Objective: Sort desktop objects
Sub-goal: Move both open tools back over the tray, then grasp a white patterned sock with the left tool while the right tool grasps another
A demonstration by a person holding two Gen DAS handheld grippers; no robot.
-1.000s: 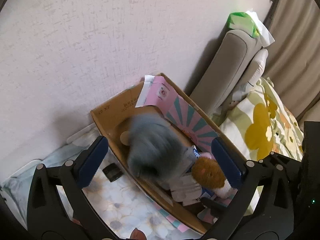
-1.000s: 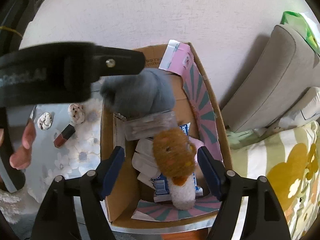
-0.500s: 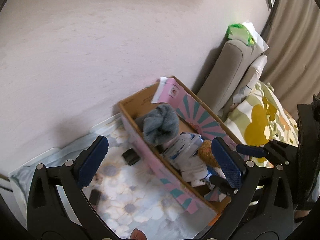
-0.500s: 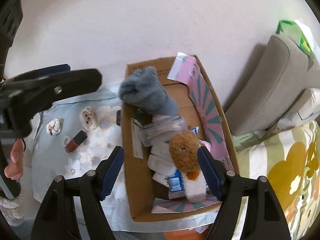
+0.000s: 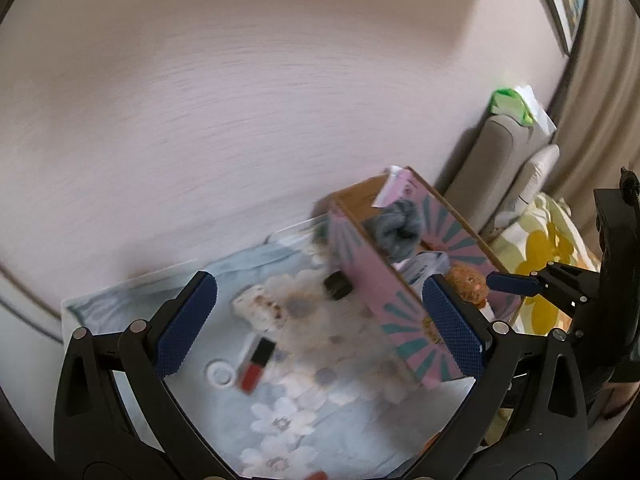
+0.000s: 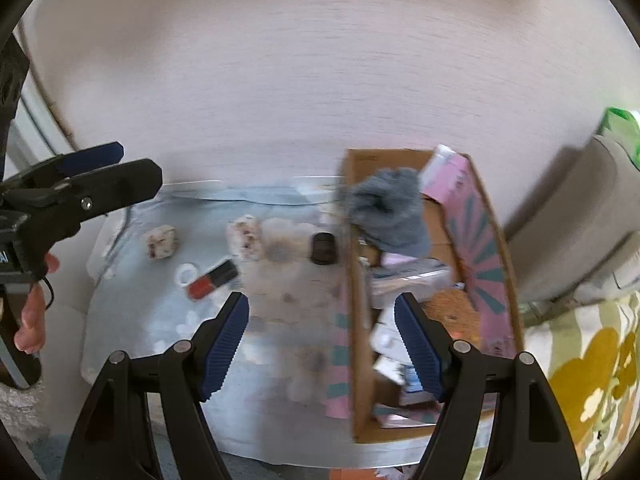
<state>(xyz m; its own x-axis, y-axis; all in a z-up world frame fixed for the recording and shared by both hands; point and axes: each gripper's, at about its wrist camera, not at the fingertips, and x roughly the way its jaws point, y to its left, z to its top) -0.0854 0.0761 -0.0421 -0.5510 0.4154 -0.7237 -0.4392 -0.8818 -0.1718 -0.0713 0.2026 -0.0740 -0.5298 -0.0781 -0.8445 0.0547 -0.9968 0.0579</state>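
A cardboard box [image 6: 356,360] with pink and teal sides [image 5: 376,300] stands at the table's right end. A grey plush [image 6: 386,210] [image 5: 396,226] lies on top of its contents, with a brown plush [image 5: 466,280] and packets beside it. On the flowered cloth [image 5: 304,412] lie a red and black lipstick [image 5: 256,364] [image 6: 212,280], a white ring [image 5: 219,374] [image 6: 188,274], a black cap [image 5: 338,286] [image 6: 323,248] and spotted shells [image 6: 162,242]. My left gripper [image 5: 320,328] is open and empty above the cloth. My right gripper [image 6: 322,344] is open and empty near the box's left wall.
A plain wall rises behind the table. A grey sofa arm [image 6: 576,220] with a green packet [image 5: 510,104] on it and a yellow flowered cushion [image 6: 592,368] lie to the right of the box. A second shell [image 6: 246,236] lies mid-cloth.
The grey plush dropped from my left gripper into the box. Both grippers have drawn back and swung left, so the cloth and its small objects now fill the view.
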